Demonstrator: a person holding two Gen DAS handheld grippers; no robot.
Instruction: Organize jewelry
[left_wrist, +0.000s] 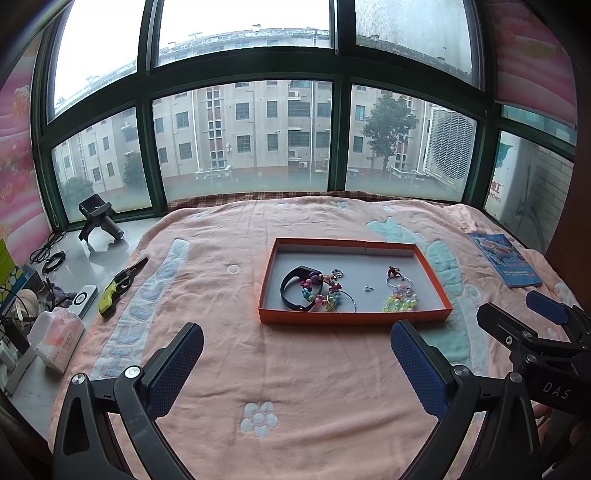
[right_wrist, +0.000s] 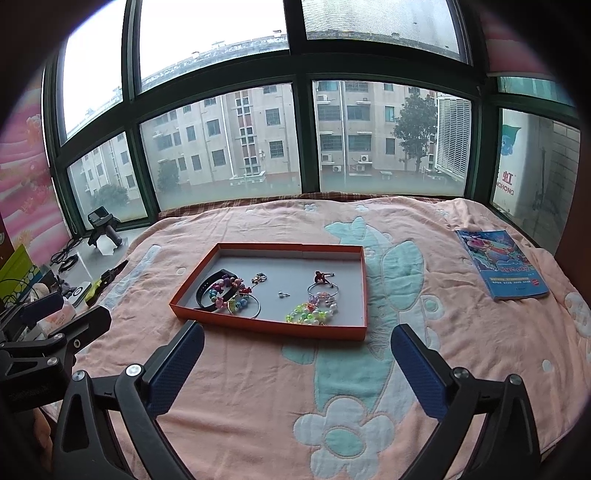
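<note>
An orange shallow tray (left_wrist: 354, 317) (right_wrist: 266, 326) lies on a pink blanket. Inside are a black band (left_wrist: 291, 291) (right_wrist: 210, 286), a colourful bead bracelet (left_wrist: 317, 291) (right_wrist: 225, 295), a silver bangle (left_wrist: 345, 301) (right_wrist: 245, 308), a small stud (left_wrist: 368, 288) (right_wrist: 282, 294), a ring with a red charm (left_wrist: 397, 277) (right_wrist: 323, 282) and a pastel bead bracelet (left_wrist: 400, 301) (right_wrist: 310, 314). My left gripper (left_wrist: 295, 350) is open and empty, in front of the tray. My right gripper (right_wrist: 295, 350) is open and empty, also in front of the tray; it shows in the left wrist view (left_wrist: 524, 314).
A blue booklet (left_wrist: 506, 264) (right_wrist: 502, 264) lies at the blanket's right. On the left sill are a yellow-handled tool (left_wrist: 118, 286), a tissue pack (left_wrist: 59, 339), cables and a black handheld device (left_wrist: 98, 219). Windows stand behind the bed.
</note>
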